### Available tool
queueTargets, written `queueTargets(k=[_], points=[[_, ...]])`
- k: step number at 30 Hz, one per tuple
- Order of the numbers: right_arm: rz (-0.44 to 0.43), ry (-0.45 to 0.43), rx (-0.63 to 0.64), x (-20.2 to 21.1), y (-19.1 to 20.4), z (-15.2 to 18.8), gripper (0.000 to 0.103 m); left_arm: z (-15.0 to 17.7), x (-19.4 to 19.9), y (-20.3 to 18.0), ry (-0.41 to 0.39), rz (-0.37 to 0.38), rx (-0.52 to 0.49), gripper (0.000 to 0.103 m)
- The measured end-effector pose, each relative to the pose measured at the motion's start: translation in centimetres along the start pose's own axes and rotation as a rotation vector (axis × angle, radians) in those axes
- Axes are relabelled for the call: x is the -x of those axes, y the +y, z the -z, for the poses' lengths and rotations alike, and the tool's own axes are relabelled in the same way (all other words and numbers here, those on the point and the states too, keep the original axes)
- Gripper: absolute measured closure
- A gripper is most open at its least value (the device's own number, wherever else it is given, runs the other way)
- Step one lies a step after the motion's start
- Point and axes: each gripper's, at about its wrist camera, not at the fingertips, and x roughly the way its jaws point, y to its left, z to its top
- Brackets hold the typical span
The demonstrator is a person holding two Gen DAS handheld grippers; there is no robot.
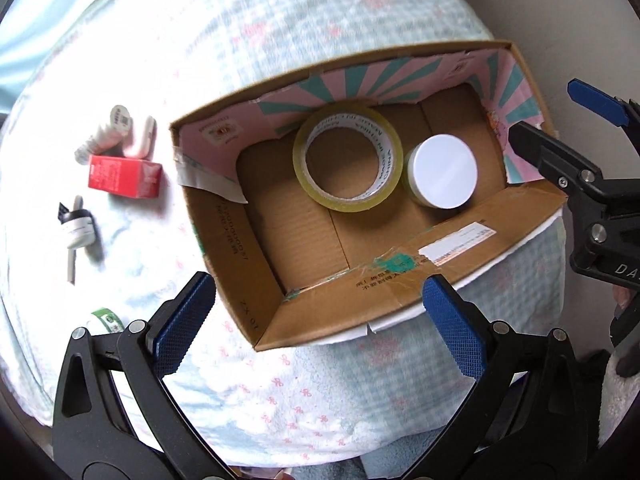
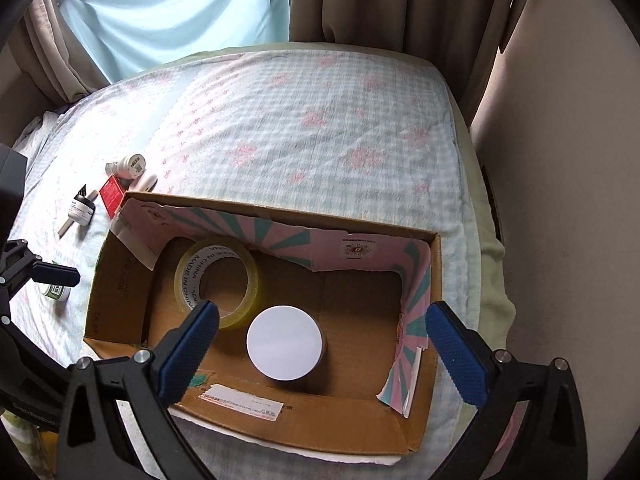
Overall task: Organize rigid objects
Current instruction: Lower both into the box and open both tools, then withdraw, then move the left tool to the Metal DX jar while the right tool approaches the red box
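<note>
An open cardboard box [image 1: 460,236] [image 2: 120,276] lies on the bed. Inside it are a roll of clear tape [image 1: 348,158] [image 2: 222,280] and a white-lidded jar [image 1: 442,170] [image 2: 285,343]. Left of the box lie a red carton [image 1: 126,178] [image 2: 111,194], a white bottle [image 1: 106,134] [image 2: 126,166], a small white tube [image 1: 142,138] [image 2: 145,182], a dropper bottle [image 1: 76,226] [image 2: 80,208] and a green-labelled jar [image 1: 105,319] [image 2: 56,291]. My left gripper [image 1: 320,326] is open and empty above the box's near wall. My right gripper [image 2: 322,346] is open and empty above the jar, and shows at the left wrist view's right edge [image 1: 548,116].
The bed has a pale checked cover with pink flowers [image 2: 300,120]. Curtains [image 2: 380,0] hang behind it and a wall [image 2: 560,200] stands to the right. A pen-like stick [image 1: 71,266] lies by the dropper bottle.
</note>
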Motion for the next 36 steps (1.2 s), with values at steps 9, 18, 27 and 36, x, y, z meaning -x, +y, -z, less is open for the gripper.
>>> queueTargets(k=[9, 18, 27, 36], points=[[-0.014, -0.063, 0.027, 4.8, 2.5, -1.2, 0.000, 1.6, 6.8, 0.5, -0.140, -0.016, 0.010, 0.000], [-0.026, -0.170, 0.085, 12.5, 8.7, -2.6, 0.000, 7.9, 15.7, 5.0, -0.301, -0.042, 0.062, 0.000], [-0.035, -0.211, 0.036, 18.3, 16.4, -1.3, 0.000, 15.1, 20.8, 13.8, -0.395, -0.073, 0.117, 0.000], [-0.020, -0.196, 0.000, 18.1, 25.9, -1.6, 0.000, 20.5, 21.2, 26.1, -0.415, -0.078, 0.162, 0.000]])
